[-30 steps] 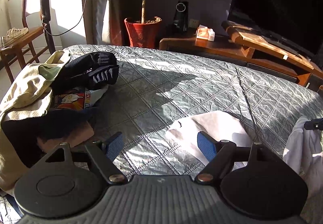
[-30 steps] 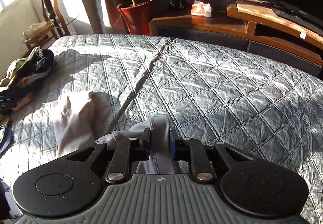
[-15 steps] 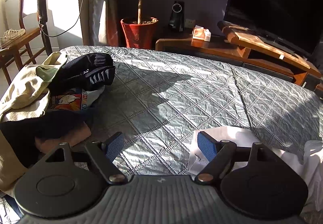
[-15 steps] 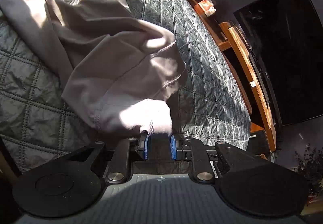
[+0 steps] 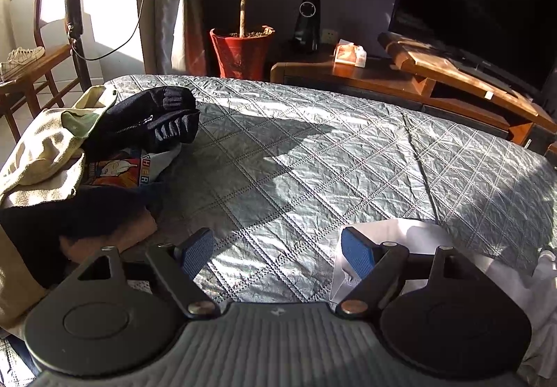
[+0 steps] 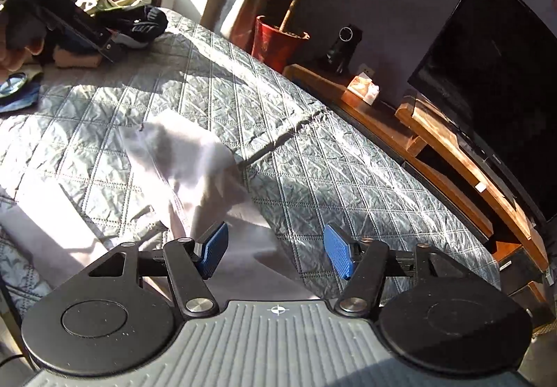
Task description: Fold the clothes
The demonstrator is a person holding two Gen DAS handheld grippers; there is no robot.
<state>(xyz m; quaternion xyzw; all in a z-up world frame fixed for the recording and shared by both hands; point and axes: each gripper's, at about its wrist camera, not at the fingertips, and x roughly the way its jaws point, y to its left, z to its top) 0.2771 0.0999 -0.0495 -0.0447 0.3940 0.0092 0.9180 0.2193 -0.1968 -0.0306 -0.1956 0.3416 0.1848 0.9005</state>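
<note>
— Where's the white garment (image 6: 188,157) lying?

— On the bed (image 6: 313,171), running from under the right gripper (image 6: 275,254) away ahead and to the left of its jaws. Those jaws are spread wide, holding nothing.

— And the left gripper (image 5: 278,253)?

— Released too, with only a corner of the cloth by its right-hand jaw. I'd say the right is nearer.

— The room?

— Grey quilted cover, clothes pile (image 5: 87,157) at the far left, television (image 6: 494,80) beyond.
</note>
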